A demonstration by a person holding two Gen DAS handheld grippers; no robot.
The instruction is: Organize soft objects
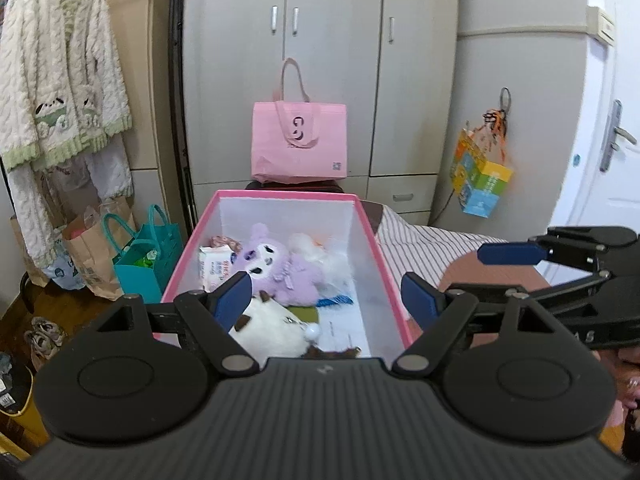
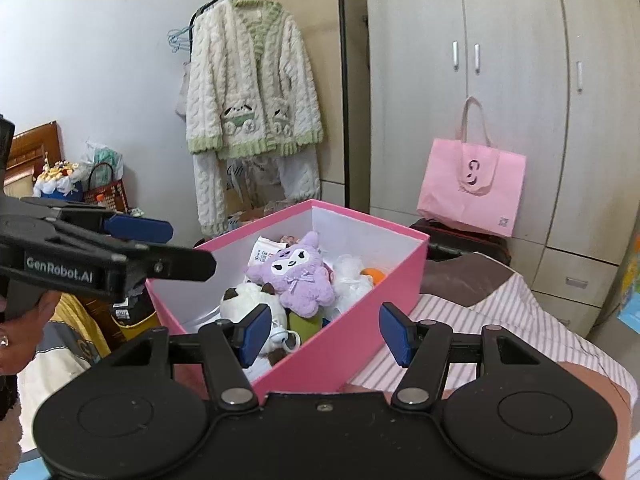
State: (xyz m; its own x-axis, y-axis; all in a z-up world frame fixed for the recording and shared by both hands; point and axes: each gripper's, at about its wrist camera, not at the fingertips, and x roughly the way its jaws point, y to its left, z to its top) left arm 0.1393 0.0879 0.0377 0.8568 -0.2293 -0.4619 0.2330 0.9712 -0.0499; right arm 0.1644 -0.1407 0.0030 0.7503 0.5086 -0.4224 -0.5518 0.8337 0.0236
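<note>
Pink box (image 1: 390, 276) lies at twelve o'clock from the left gripper (image 1: 326, 298), nearer than the right gripper (image 2: 324, 330); both spread, empty.

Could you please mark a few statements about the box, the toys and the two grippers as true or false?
1. The purple plush lies inside the pink box. True.
2. The left gripper holds the white plush. False: its jaws are open and empty.
3. A pink tote bag stands behind the box. True.
4. The right gripper is shut on the box's rim. False: it is open, clear of the rim.
</note>
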